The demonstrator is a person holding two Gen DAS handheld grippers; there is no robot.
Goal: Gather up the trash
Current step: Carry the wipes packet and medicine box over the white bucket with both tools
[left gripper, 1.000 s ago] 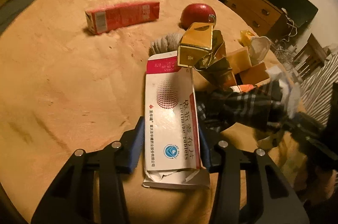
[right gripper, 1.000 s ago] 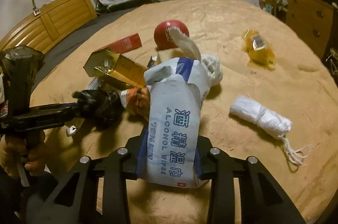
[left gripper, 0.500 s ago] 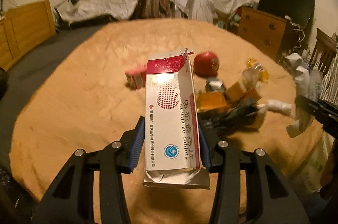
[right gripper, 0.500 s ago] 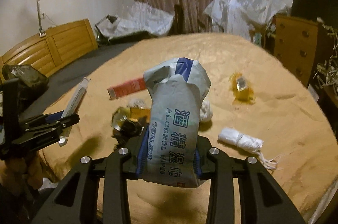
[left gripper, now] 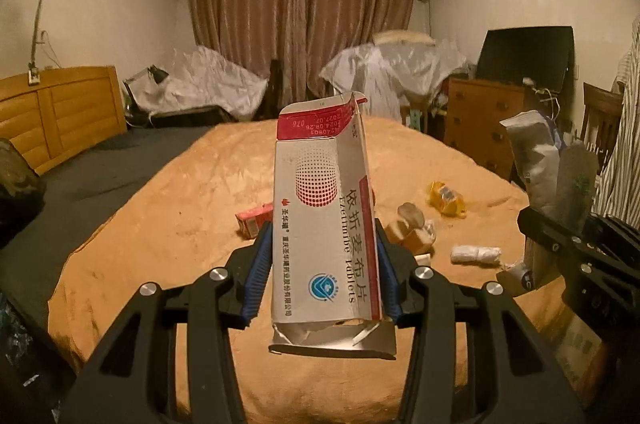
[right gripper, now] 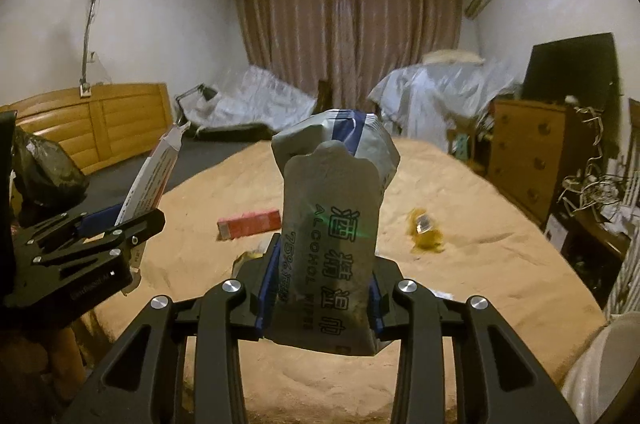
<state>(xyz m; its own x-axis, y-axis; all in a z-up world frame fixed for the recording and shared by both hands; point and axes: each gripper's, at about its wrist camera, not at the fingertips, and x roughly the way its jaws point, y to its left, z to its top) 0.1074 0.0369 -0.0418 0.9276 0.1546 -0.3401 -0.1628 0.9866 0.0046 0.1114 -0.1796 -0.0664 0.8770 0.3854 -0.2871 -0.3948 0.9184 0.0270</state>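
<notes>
The left gripper [left gripper: 324, 276] has its jaws closed on a torn pill box [left gripper: 324, 220], which stands upright between the blue pads, gripped low on its long sides. It is thin card, empty-looking and very light; the ragged bottom flap hangs loose, so a harder squeeze would likely crush it rather than secure it. The middle of the flat sides, where the pads sit, is the soundest place to hold.

The right gripper [right gripper: 322, 296] holds a wipes packet [right gripper: 332, 224] the same way, jaws narrow and pressed into its lower half. The packet is soft film that bulges above the pads, light but probably slick, so it could slide if the grip eases; holding across the fuller body is safer than at the crumpled top.

Both pieces hang in the air above the bed [left gripper: 168, 208], well clear of its tan blanket. Farther off on the blanket lie a red carton [right gripper: 248, 222], a yellow wrapper [right gripper: 426, 234], a white roll [left gripper: 476, 255] and a small tan heap [left gripper: 412, 232], perhaps cardboard scraps; the dim light leaves that unclear. These look just as light and easy to pinch.
</notes>
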